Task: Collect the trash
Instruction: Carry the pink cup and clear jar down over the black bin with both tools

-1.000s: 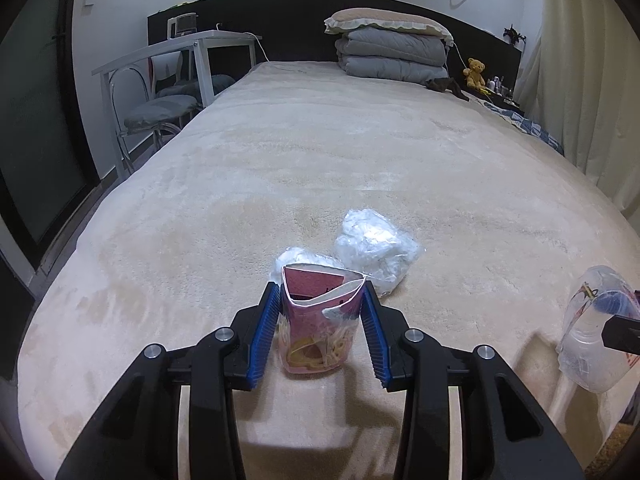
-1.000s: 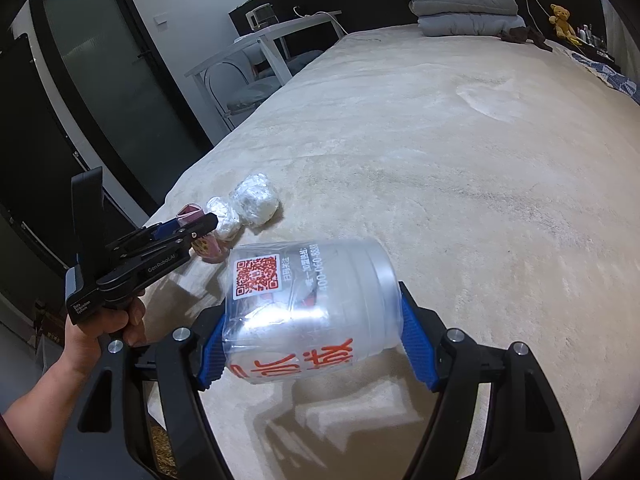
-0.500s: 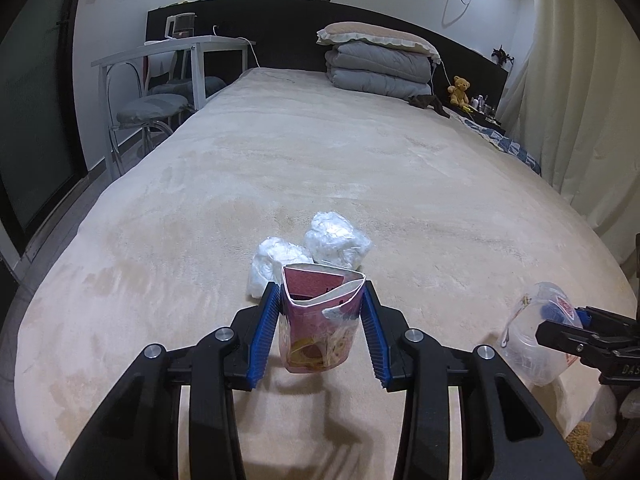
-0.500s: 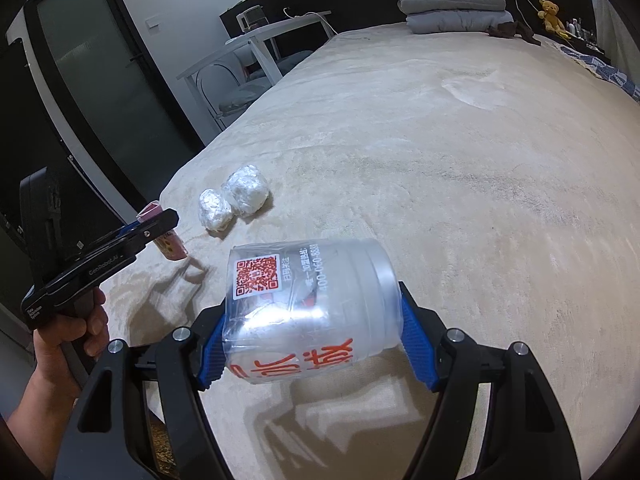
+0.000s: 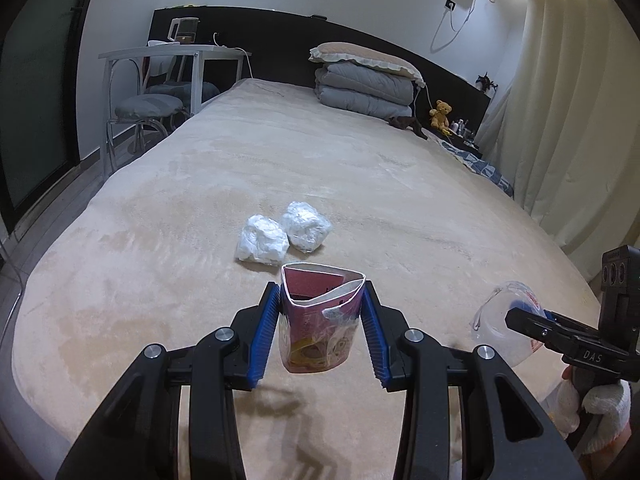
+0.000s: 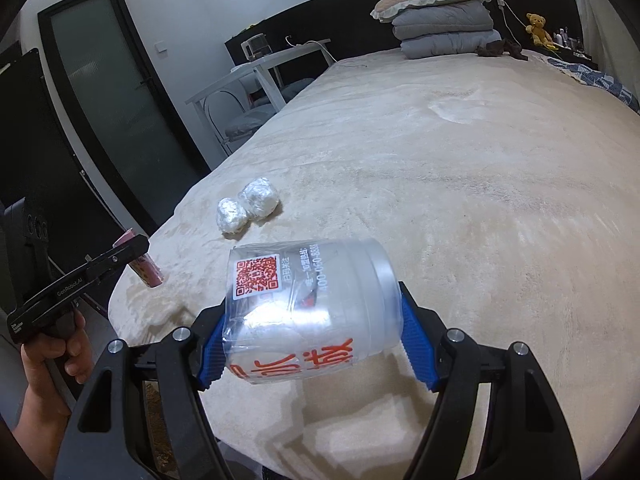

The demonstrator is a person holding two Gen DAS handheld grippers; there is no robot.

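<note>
My left gripper point(image 5: 320, 328) is shut on a squashed pink carton point(image 5: 318, 320), held just above the near end of the beige bed point(image 5: 360, 168). The same carton point(image 6: 146, 270) shows in the right wrist view at the left, pinched by the left gripper's fingers point(image 6: 120, 258). My right gripper point(image 6: 312, 336) is shut on a clear plastic cup point(image 6: 308, 308) with red print and a QR label, lying on its side between the blue pads. That cup point(image 5: 506, 330) appears at the right of the left wrist view. Two crumpled white plastic balls point(image 5: 282, 234) lie side by side on the bed beyond the carton.
A pile of folded grey quilts with a pillow point(image 5: 366, 80) sits at the headboard, a teddy bear point(image 5: 440, 112) to its right. A white table point(image 5: 172, 56) and chairs stand left of the bed, curtains point(image 5: 568, 120) on the right, a dark door point(image 6: 120, 92) behind.
Both grippers have drawn back from the bed with their loads, the left one also rising. The two white balls now lie farther off, clear of the carton.
</note>
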